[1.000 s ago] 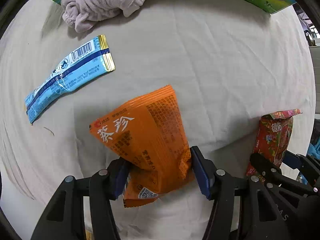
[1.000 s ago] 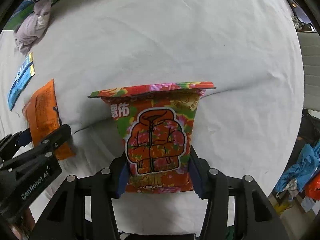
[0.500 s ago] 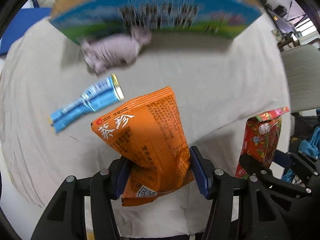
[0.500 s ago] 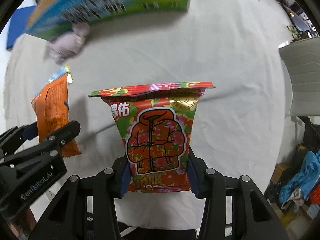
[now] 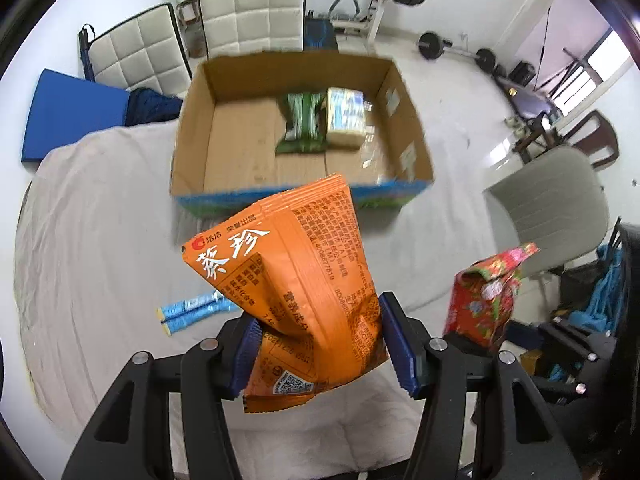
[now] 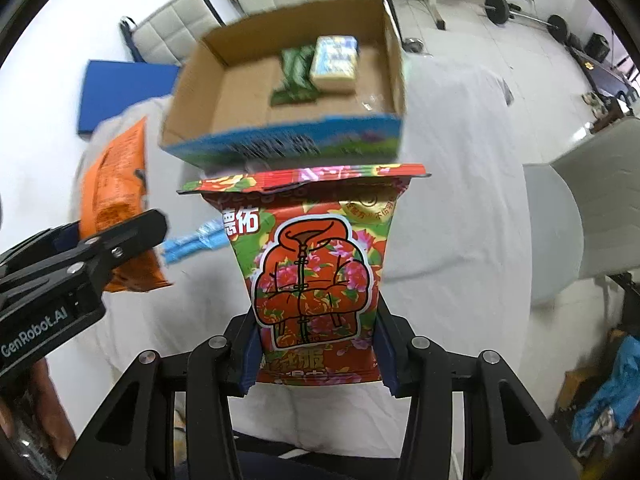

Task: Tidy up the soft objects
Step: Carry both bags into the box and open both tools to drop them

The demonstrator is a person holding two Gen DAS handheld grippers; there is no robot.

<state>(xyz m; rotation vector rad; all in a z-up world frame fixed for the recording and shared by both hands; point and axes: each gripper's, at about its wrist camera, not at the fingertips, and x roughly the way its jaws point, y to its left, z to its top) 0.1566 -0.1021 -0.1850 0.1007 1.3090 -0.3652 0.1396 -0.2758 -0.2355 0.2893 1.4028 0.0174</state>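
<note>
The left gripper (image 5: 318, 342) pinches the lower part of an orange snack packet (image 5: 296, 284), which hangs raised above the cloth-covered surface (image 5: 96, 216); the right gripper (image 6: 318, 354) is clamped on the bottom of a red floral packet (image 6: 316, 264), held upright and also clear of the cloth. Ahead of both stands an open cardboard box (image 5: 192, 120), with a green packet (image 5: 302, 124) and a pale wrapped block (image 5: 345, 118) lying touching toward its far right side; a blue sachet (image 5: 192, 310) lies on the cloth below the orange packet. The step in hand looks like carrying both packets to the box; to do it well I would lift each over the near wall before lowering, aim for the bare left half of the floor, and open only once the packet is inside; both are squeezed low and crumpled, so a hurried swing could let them slip.
</note>
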